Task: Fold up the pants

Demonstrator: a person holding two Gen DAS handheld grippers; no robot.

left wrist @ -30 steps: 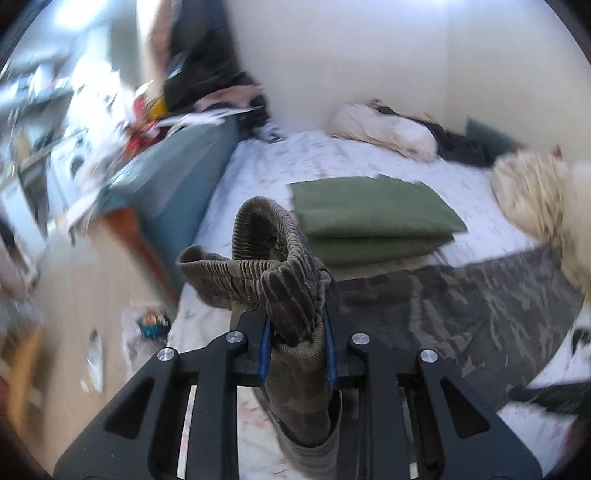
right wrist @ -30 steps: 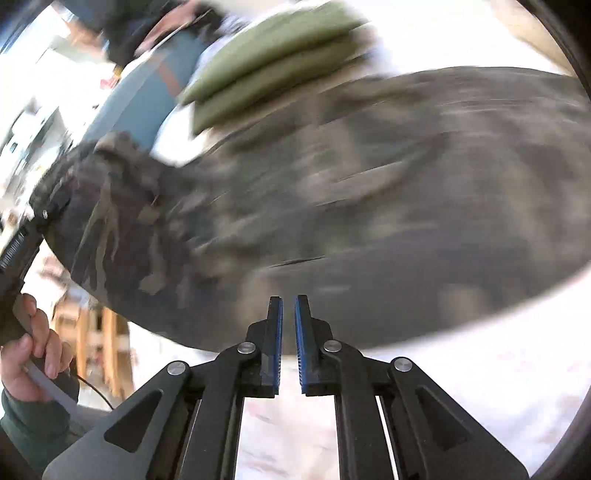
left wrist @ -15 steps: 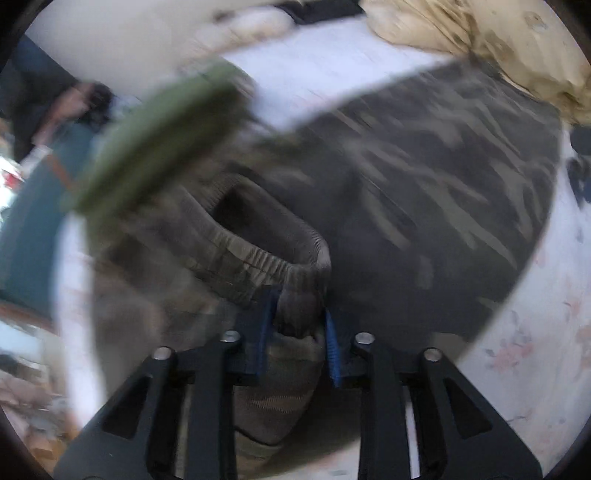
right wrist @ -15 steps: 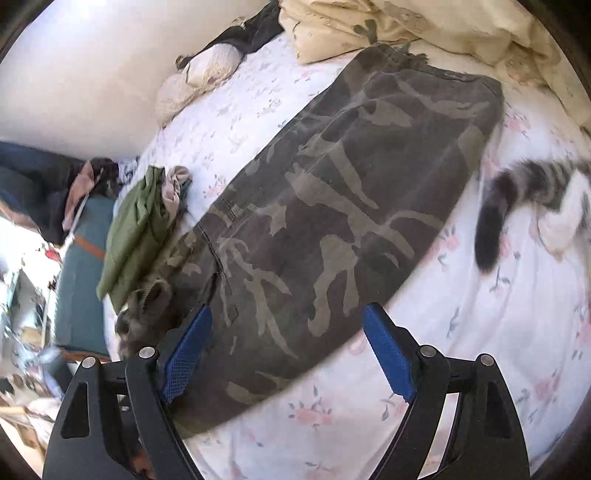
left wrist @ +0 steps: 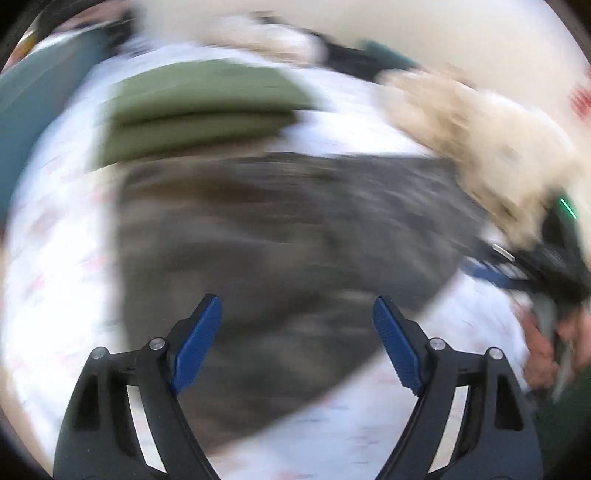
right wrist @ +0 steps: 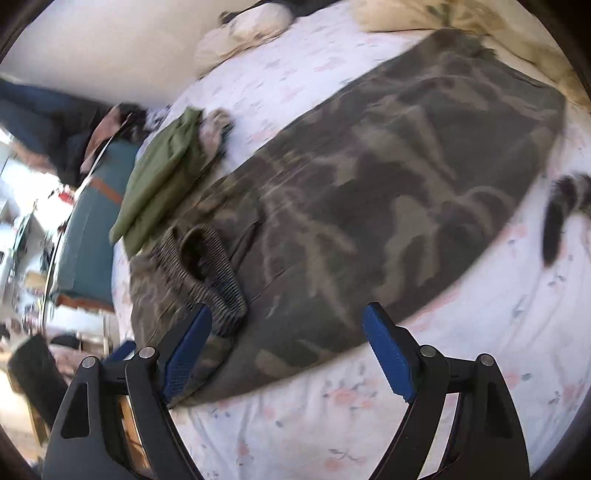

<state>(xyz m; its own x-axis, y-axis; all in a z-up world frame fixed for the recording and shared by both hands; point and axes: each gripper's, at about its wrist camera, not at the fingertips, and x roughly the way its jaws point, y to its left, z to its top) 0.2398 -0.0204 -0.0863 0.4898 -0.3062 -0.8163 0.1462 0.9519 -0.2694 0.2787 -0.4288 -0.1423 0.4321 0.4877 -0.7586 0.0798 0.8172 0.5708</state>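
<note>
The camouflage pants (right wrist: 369,192) lie spread flat across the bed (right wrist: 480,387), a broad soft slab of mottled olive, brown and tan cloth. Their ribbed, elastic cuff (right wrist: 207,266) curls open in a loop at the near left end. The bed sheet is white with small pink flowers.

The right claw (right wrist: 286,350) hovers over the near edge of the pants, its blue ridged pads spread wide and gripping nothing. The left claw (left wrist: 297,345), seen through heavy blur, is opening; the pants (left wrist: 280,236) lie below the gap but neither pad presses on them.

Far left of the pants sits a stack of folded green cloth (right wrist: 159,173), smooth and flat. A rumpled cream blanket (right wrist: 443,18) is heaped at the far right. A furry black and grey tail (right wrist: 561,214) rests on the sheet to the right.
</note>
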